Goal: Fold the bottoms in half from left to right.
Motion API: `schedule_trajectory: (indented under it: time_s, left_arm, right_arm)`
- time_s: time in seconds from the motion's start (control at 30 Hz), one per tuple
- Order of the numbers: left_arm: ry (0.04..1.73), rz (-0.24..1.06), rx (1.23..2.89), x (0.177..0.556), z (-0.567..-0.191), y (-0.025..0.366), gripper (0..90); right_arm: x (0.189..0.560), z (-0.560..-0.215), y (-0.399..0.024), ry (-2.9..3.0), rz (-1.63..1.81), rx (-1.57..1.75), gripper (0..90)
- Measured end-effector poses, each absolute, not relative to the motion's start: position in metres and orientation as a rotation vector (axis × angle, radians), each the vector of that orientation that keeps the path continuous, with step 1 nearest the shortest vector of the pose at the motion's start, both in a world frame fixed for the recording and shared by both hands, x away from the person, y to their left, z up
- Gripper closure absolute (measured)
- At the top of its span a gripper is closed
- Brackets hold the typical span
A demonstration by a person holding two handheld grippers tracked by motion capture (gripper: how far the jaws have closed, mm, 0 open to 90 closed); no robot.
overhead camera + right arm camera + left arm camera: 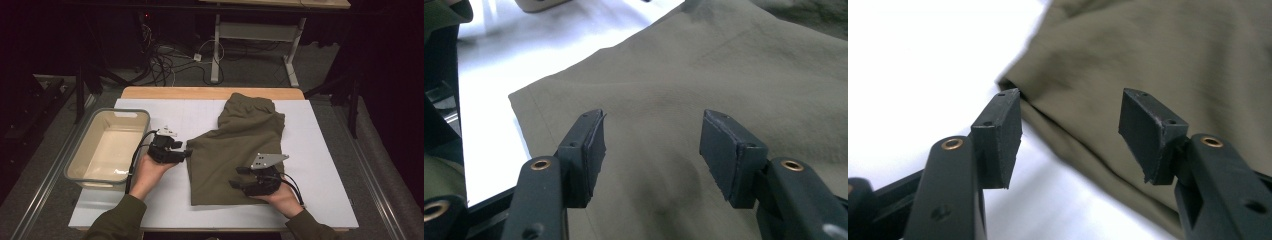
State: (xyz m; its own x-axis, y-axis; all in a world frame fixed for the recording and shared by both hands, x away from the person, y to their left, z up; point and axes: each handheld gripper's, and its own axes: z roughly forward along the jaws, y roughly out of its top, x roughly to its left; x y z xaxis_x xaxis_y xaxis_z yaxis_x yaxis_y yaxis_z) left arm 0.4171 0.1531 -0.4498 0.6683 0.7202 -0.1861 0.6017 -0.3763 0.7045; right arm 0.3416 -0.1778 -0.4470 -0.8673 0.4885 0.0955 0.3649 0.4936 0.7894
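An olive green garment [235, 150], folded, lies on the white table cover [325, 165]. My left gripper [186, 153] is at the garment's left edge, open, its jaws straddling the cloth's folded edge [1048, 120] with nothing pinched. My right gripper [236, 177] hovers over the garment's near right part, open, with the flat cloth [674, 100] under its jaws. In the right gripper view the garment's near corner [519, 97] lies to the left of the jaws.
A translucent plastic bin [107, 147], with nothing in it, stands at the table's left. Bare white cover lies around the garment, right and near side. Beyond the table's far wooden edge [210, 92] are cables and a desk's legs on the floor.
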Motion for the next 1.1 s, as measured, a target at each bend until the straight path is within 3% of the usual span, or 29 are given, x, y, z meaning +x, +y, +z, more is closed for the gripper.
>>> schedule_trajectory:
  time_s: [0.4, 0.7, 1.1]
  left_arm:
    - [1.115, 0.133, 2.117, 0.459, -0.47, 0.144, 57.2]
    - [1.085, 0.093, 2.133, 0.465, -0.476, 0.145, 82.9]
    - [1.07, 0.085, 2.149, 0.462, -0.471, 0.147, 85.2]
  right_arm:
    - [0.342, -0.448, -0.177, 2.588, 1.303, 0.752, 45.9]
    - [0.369, -0.438, -0.165, 2.582, 1.305, 0.769, 64.0]
    - [0.431, -0.437, -0.12, 2.585, 1.25, 0.767, 88.3]
